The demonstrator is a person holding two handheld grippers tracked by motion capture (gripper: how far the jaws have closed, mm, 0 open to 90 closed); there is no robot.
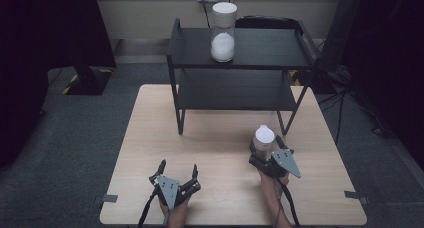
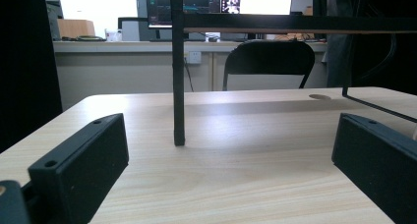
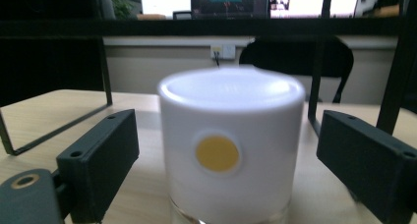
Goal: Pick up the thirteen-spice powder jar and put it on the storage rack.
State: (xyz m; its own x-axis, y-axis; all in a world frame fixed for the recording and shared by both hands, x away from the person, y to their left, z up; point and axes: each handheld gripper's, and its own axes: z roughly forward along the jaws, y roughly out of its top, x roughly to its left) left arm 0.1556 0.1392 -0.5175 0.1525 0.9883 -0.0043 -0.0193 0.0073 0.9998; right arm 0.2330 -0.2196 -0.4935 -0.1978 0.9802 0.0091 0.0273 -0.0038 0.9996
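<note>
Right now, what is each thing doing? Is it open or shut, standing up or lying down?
Left gripper: open, nothing between its jaws, low over the table.
Right gripper: open, jaws either side of the near jar, not pressing it.
Near jar: upright on the table, white lid on.
Far jar: upright on the rack's top shelf, lid on, white stuff in its lower half.
Black rack: standing on the table, lower shelf bare.

high view: above the worktop (image 1: 150, 138), facing the black rack (image 1: 240, 48) | left gripper view: low, near rack leg (image 2: 178, 86) | right gripper view: low, close to jar (image 3: 231, 145) | shared: rack, worktop
</note>
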